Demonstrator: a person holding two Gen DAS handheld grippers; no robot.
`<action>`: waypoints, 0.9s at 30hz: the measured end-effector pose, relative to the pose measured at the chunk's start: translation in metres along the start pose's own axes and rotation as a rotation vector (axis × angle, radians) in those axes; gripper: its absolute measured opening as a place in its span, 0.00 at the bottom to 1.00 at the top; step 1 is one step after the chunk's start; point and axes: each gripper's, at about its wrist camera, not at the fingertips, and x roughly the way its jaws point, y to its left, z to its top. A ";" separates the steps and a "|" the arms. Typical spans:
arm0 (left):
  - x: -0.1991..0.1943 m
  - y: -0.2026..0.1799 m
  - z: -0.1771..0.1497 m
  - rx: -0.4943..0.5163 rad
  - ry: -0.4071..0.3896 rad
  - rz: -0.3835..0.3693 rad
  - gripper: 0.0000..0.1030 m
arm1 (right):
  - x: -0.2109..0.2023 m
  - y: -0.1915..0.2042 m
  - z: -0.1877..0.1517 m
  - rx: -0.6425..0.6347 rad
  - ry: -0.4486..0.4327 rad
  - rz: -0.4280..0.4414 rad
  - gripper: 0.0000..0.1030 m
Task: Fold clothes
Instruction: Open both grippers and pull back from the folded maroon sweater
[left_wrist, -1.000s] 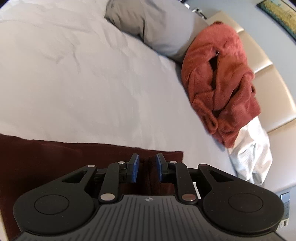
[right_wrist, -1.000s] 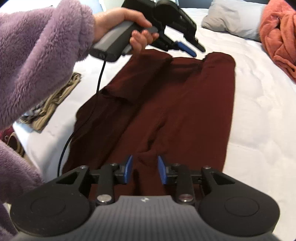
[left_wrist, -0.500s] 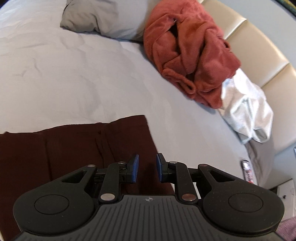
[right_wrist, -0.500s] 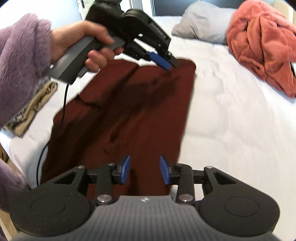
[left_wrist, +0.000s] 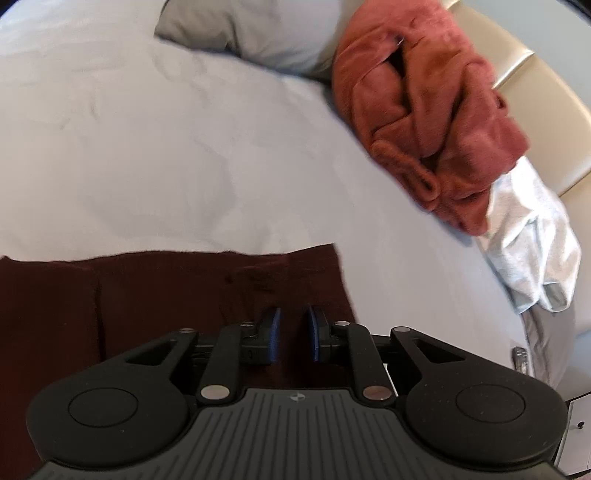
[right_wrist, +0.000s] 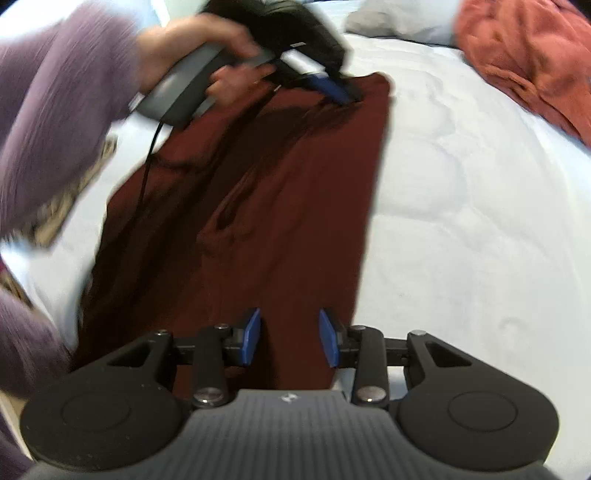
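Maroon garment (right_wrist: 266, 206) lies flat on the white bed (right_wrist: 461, 221), its long axis running from the right gripper (right_wrist: 290, 338), parted and empty over the near end, to the left gripper (left_wrist: 291, 334), narrowly gapped, closing over the far corner.

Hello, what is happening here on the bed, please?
A person is folding a dark red garment spread on the white bed, with a tool in each hand. The left tool is at the garment's far end and its jaws are closing, but whether it grips cloth I cannot tell. The right tool is open above the near end. An orange robe lies aside.
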 end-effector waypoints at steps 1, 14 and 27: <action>-0.010 -0.004 -0.003 0.013 -0.012 0.000 0.17 | -0.008 -0.003 0.001 0.024 -0.021 -0.012 0.38; -0.133 -0.047 -0.112 -0.036 -0.027 0.053 0.24 | -0.073 0.026 -0.059 -0.034 -0.130 0.014 0.17; -0.204 -0.023 -0.223 -0.229 -0.104 0.114 0.24 | -0.020 0.028 -0.124 0.003 0.073 0.018 0.14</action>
